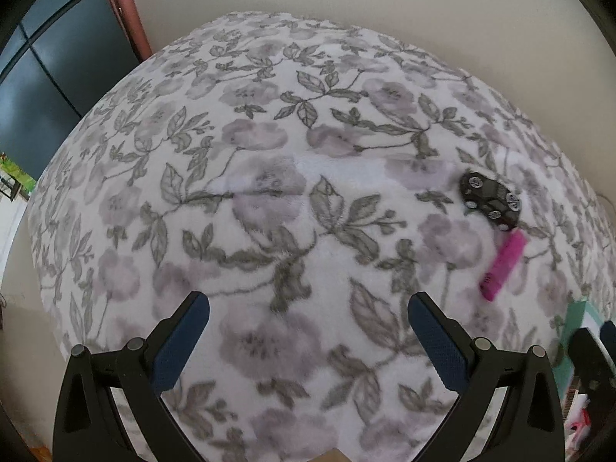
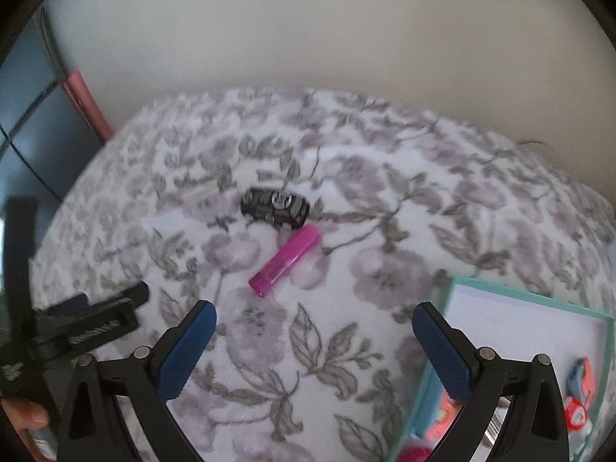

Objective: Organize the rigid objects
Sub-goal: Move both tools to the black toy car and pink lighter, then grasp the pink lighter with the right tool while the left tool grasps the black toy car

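Note:
A small black toy car lies on a floral blanket, touching or nearly touching a magenta stick-shaped object just below it. My left gripper is open over bare blanket, well left of both. My right gripper is open too, hovering short of the magenta object with nothing between its fingers. A teal-rimmed box at the right holds several red and blue toys. The left gripper's body shows at the left of the right wrist view.
A pale wall runs behind the blanket. A dark cabinet and a pink upright strip stand at the far left. A fingertip shows at the lower left of the right wrist view.

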